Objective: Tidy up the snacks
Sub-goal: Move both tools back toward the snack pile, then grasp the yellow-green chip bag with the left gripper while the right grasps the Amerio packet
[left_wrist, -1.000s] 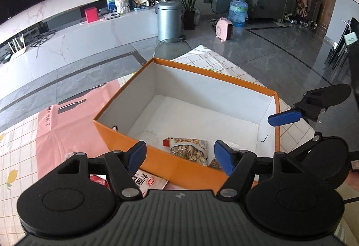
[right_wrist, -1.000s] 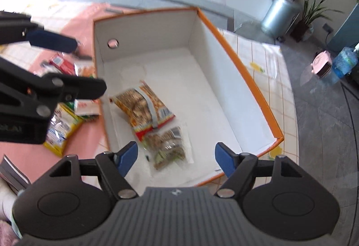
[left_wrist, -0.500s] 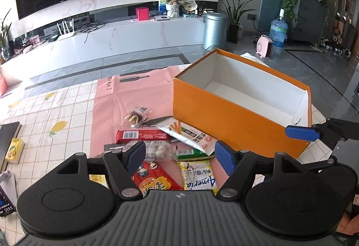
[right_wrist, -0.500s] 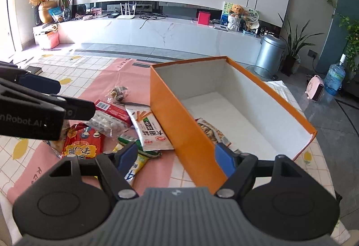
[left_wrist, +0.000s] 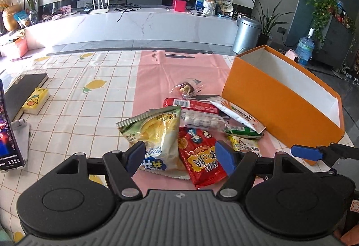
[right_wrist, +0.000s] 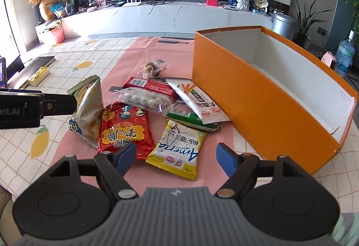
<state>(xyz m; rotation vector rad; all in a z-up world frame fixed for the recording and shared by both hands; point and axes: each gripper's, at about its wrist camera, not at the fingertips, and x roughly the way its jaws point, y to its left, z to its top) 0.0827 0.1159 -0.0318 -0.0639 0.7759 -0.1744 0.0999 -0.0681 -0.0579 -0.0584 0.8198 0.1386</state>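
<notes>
- Snacks (right_wrist: 143,109) piled on pink mat (right_wrist: 134,55), centre frame on my feed; orange box (right_wrist: 246,100) at right.
- Left tongs (left_wrist: 179,154) released, over green-yellow bag (left_wrist: 154,131).
- Right tongs (right_wrist: 176,156) just widened, nothing gripped, over yellow packet (right_wrist: 179,147).

Snack pile (right_wrist: 157,111) on mat (right_wrist: 139,52), centre of frame, mat on bench (left_wrist: 74,93). Open box (right_wrist: 264,93) right of pile, touching its nearest packet. Puffed bag (left_wrist: 157,133) at pile's left edge, flat packet (right_wrist: 179,147) at lower centre, small wrapped sweet (right_wrist: 154,67) behind pile. Book (left_wrist: 22,91) at far left, small carton (left_wrist: 36,101) leaning on it.
</notes>
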